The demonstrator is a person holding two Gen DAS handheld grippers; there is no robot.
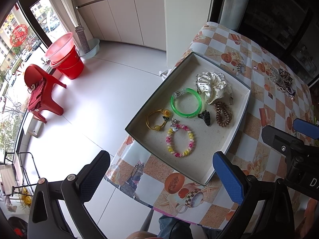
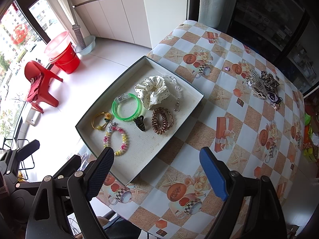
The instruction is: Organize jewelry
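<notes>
Jewelry fills a shallow open box [image 1: 244, 107] on a table with a checkered tablecloth [image 1: 259, 59] in the left wrist view. Inside lie a cream polka-dot scrunchie [image 1: 212, 86], a green bangle [image 1: 186, 103], a yellow sunflower bracelet [image 1: 158, 119], a pink-and-yellow bead bracelet [image 1: 180, 140], a black claw clip [image 1: 205, 117] and a brown coil hair tie [image 1: 223, 114]. A second heap of pieces [image 1: 283, 79] sits well apart at the far right of the table. The left gripper [image 1: 161, 176] hangs over the box's near edge, its jaws spread wide with nothing between them.

From the right wrist view, the same box [image 2: 199, 96] lies to the left, holding the scrunchie [image 2: 153, 93], bangle [image 2: 126, 107], bead bracelet [image 2: 116, 140], claw clip [image 2: 140, 122] and coil tie [image 2: 161, 120]. The loose heap [image 2: 263, 87] rests at the far right. The right gripper [image 2: 156, 171] hovers above the box's near corner, jaws wide apart and empty.
</notes>
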